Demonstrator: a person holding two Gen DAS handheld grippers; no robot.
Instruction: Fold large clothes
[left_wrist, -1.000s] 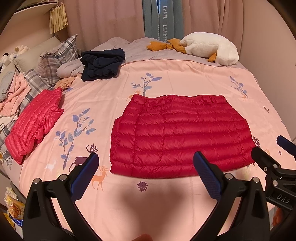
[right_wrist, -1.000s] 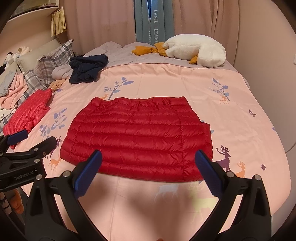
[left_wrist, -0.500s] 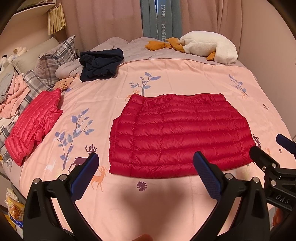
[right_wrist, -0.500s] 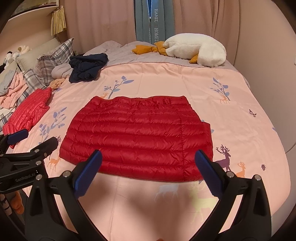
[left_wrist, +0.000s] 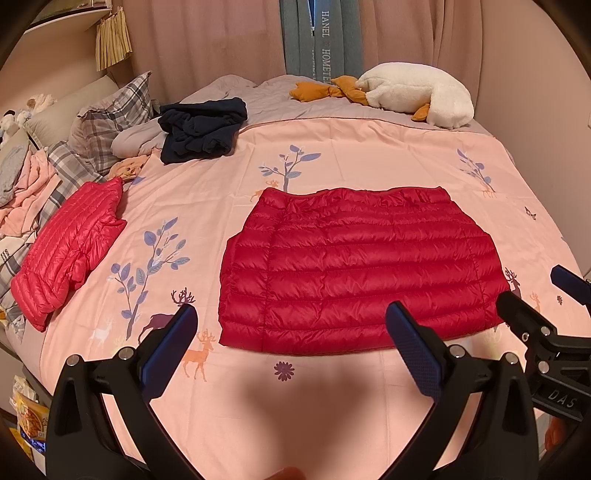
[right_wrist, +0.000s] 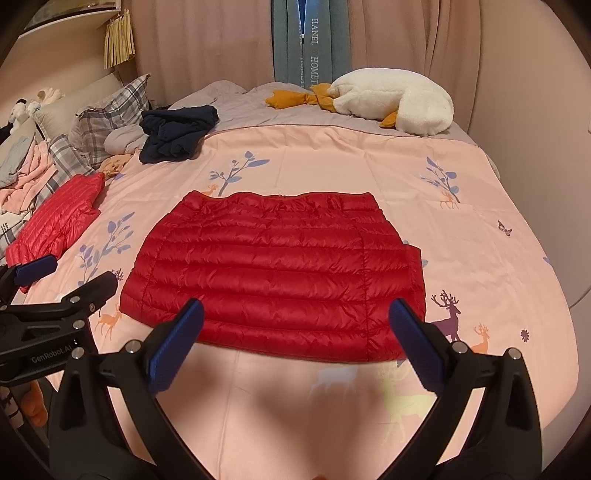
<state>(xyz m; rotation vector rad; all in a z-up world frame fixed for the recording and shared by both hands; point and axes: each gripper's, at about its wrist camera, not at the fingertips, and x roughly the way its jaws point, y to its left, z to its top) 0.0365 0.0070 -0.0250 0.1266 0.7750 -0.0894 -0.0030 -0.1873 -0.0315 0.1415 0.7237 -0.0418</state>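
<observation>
Jacket (left_wrist: 360, 267) — red, quilted — lies folded flat on pink bedspread (left_wrist: 369, 147).

A red quilted down jacket (left_wrist: 360, 271) lies folded flat in the middle of a pink bedspread (left_wrist: 369, 155). The left gripper (left_wrist: 291, 334) hangs above the spread's near edge, fingers wide apart and empty. At three o'clock the right gripper (left_wrist: 543, 295) pokes in. At nine o'clock lies a folded coral jacket (left_wrist: 68, 251); at eleven, a dark navy garment (left_wrist: 201, 129); at one, a white plush goose (left_wrist: 413, 94)
</observation>
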